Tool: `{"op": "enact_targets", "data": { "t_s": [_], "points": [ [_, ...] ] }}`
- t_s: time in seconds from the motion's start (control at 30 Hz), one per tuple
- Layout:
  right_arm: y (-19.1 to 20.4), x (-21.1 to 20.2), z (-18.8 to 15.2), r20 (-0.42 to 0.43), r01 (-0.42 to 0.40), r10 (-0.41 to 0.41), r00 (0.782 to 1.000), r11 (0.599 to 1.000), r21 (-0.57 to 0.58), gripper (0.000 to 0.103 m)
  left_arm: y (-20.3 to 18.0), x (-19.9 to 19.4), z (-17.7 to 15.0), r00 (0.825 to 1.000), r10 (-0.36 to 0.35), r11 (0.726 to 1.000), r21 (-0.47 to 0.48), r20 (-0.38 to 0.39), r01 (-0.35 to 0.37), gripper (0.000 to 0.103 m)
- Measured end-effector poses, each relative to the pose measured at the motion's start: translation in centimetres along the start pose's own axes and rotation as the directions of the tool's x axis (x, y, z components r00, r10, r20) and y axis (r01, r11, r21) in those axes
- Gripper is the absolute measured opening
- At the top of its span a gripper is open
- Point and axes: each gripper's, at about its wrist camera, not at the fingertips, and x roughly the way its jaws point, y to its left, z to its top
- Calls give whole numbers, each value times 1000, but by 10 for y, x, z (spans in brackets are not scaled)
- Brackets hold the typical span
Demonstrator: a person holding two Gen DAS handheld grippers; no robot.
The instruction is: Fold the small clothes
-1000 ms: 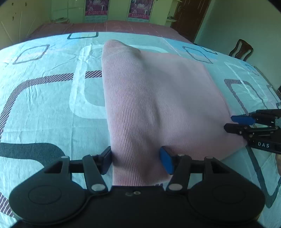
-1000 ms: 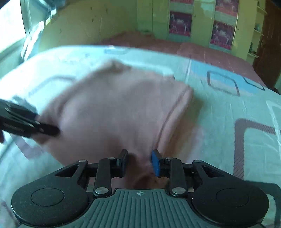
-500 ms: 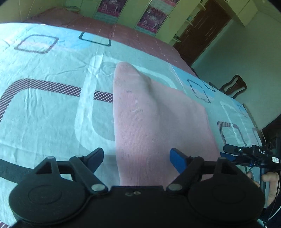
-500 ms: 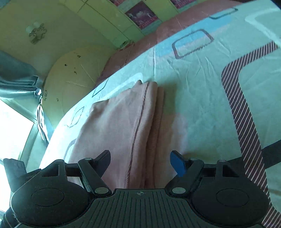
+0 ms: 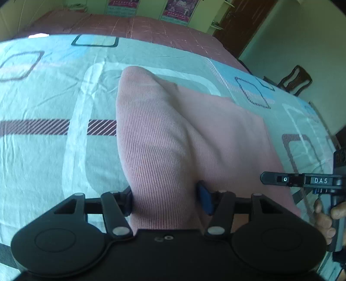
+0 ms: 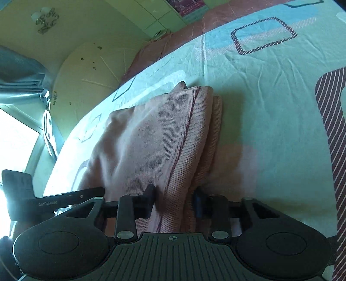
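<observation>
Gripping the near edge of the pink ribbed garment [image 5: 173, 138], your left gripper [image 5: 165, 200] has its fingers closed on a raised fold of the cloth at lower centre of the left wrist view. Your right gripper [image 6: 174, 201] does the same in its own view: its fingers pinch the stacked hems of the garment [image 6: 155, 138] at lower centre.

The garment lies folded on the bed, spread from the lower centre of each frame toward the middle. In the right wrist view a dark seam line runs along its right edge, with several layers showing beside it.

The bed sheet [image 5: 54, 90] is pale mint, printed with rounded white bands, blue panels and maroon striped squares, and it is lightly creased. A dark pink cover [image 5: 134, 28] stretches beyond it at the top of the left wrist view.

Behind that stand yellow-green cupboard doors carrying posters [image 5: 177, 8], top centre. A dark wooden door [image 5: 244, 23] sits at upper right, and a wooden chair [image 5: 296, 80] at the right edge. In the right wrist view a grey curtain [image 6: 19, 73] hangs at upper left beside a bright window [image 6: 15, 140], with a marked yellowish wall [image 6: 90, 71] next to it.

Your right gripper [image 5: 302, 181] also shows at the right edge of the left wrist view, held in your hand [image 5: 326, 214].
</observation>
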Motion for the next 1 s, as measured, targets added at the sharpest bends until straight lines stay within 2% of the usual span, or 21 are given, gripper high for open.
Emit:
{"op": "enact_targets", "data": {
  "t_s": [0.07,0.13,0.2,0.27,0.3,0.37,0.5,0.53,0.6,0.67,0.73,0.87,1.0],
  "points": [
    [13,-3,-5,14,52,-52,999,997,-59,26,-22,-5,0,997,71,992,105,24,-73,37],
    [26,-3,-12,29,101,-98,995,988,-116,26,-42,-9,-2,989,143,963,223,48,-150,36],
    [26,2,-17,30,131,-128,991,986,-104,27,-51,-5,-5,981,184,941,279,55,-192,36],
    [17,5,-17,32,70,-69,997,997,-31,42,-50,-2,-4,980,189,942,273,55,-197,41],
    [15,5,-17,29,40,-40,999,999,-12,54,-48,-2,-4,981,187,944,265,58,-196,42],
    [15,3,-13,32,38,-38,999,999,11,54,-45,-3,-6,980,186,945,260,71,-199,49],
    [14,4,-14,32,35,-35,999,999,12,54,-34,-9,-10,984,157,959,223,84,-173,52],
    [17,5,-13,27,46,-46,999,999,4,51,-32,-8,-9,985,148,963,214,84,-163,52],
    [28,8,-9,16,108,-107,994,993,-56,33,-30,-8,-9,987,133,967,206,87,-148,50],
    [36,12,-8,14,128,-128,992,987,-94,24,-30,-9,-9,988,123,967,212,90,-139,44],
    [50,13,-12,30,184,-182,983,969,-167,21,-30,-11,-9,988,119,966,218,96,-137,39],
    [83,15,-24,92,302,-287,953,901,-313,20,-32,-16,-10,987,116,963,229,115,-140,33],
    [105,6,-31,144,334,-301,943,869,-365,19,-32,-28,-9,986,96,962,241,136,-127,31]
  ]
}}
